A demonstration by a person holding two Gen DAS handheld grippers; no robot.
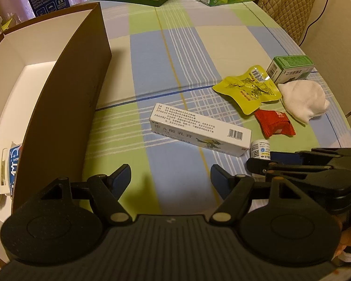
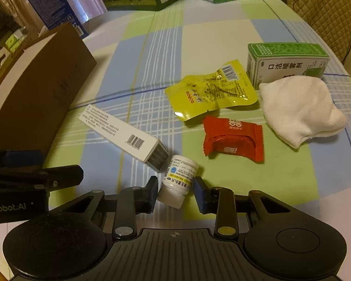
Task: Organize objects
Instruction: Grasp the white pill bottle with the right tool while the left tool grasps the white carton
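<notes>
Six loose items lie on the worktop (image 2: 222, 32); the right gripper (image 2: 175, 193), jaws apart, straddles the small white bottle (image 2: 179, 179), so closing comes next, then carrying to the box (image 1: 65, 98) at nine o'clock, while the left gripper (image 1: 170, 176) hovers with jaws apart.

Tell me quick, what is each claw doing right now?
Left claw: open, holding nothing, above the checked tablecloth.
Right claw: open around the small white plastic pill bottle, not yet squeezing it.

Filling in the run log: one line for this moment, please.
stage: grasping | right gripper: open around bottle | left gripper: open, empty | box: left of both
</notes>
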